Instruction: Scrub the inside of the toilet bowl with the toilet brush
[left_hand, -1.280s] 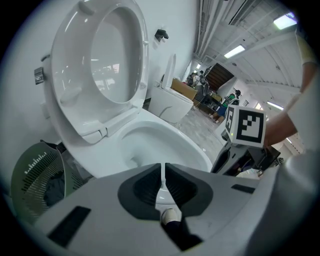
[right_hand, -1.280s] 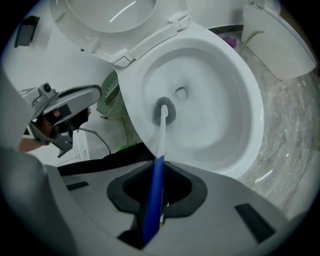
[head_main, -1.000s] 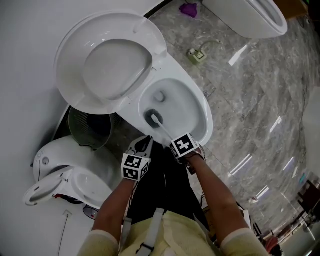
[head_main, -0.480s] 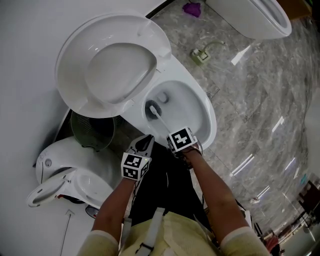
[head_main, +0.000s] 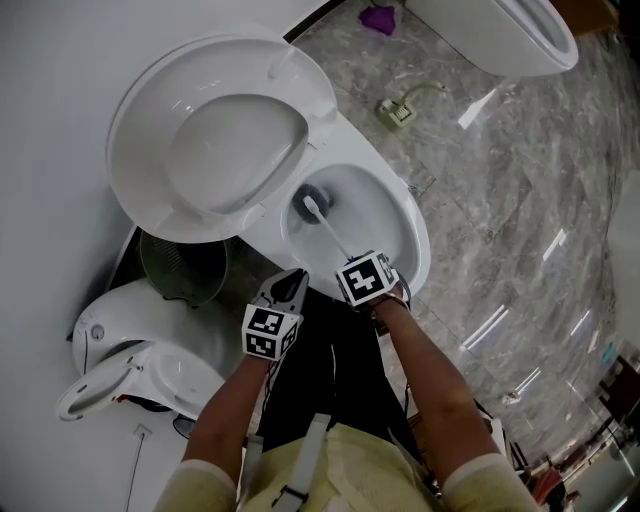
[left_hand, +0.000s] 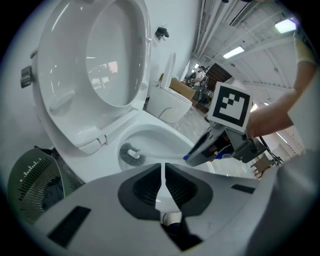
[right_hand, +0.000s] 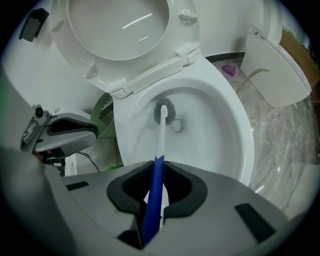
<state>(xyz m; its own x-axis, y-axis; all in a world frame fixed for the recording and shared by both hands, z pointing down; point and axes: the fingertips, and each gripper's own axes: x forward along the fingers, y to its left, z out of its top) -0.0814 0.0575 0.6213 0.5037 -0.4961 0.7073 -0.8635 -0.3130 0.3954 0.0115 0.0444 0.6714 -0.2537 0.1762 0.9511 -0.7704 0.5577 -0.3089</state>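
The white toilet bowl (head_main: 405, 215) stands open, its seat and lid (head_main: 215, 130) raised against the wall. My right gripper (head_main: 355, 262) is shut on the toilet brush's blue handle (right_hand: 154, 200). The white shaft runs down into the bowl, and the grey bristle head (head_main: 312, 207) (right_hand: 164, 111) presses the back of the bowl near the drain hole (right_hand: 178, 125). My left gripper (head_main: 290, 290) hangs over the bowl's near rim, to the left of the right one, jaws together with nothing held. In the left gripper view the brush head (left_hand: 132, 155) shows inside the bowl.
A grey mesh waste bin (head_main: 182, 267) sits left of the toilet, with a white appliance (head_main: 140, 355) in front of it. A second white toilet (head_main: 500, 35) stands at the upper right on the marble floor (head_main: 520, 190). A purple item (head_main: 378, 18) and a green power strip (head_main: 395, 113) lie on that floor.
The brush head has moved from the bowl's near-left wall up toward the back of the bowl by the drain. My right gripper shifted slightly with it; the left one stayed still.
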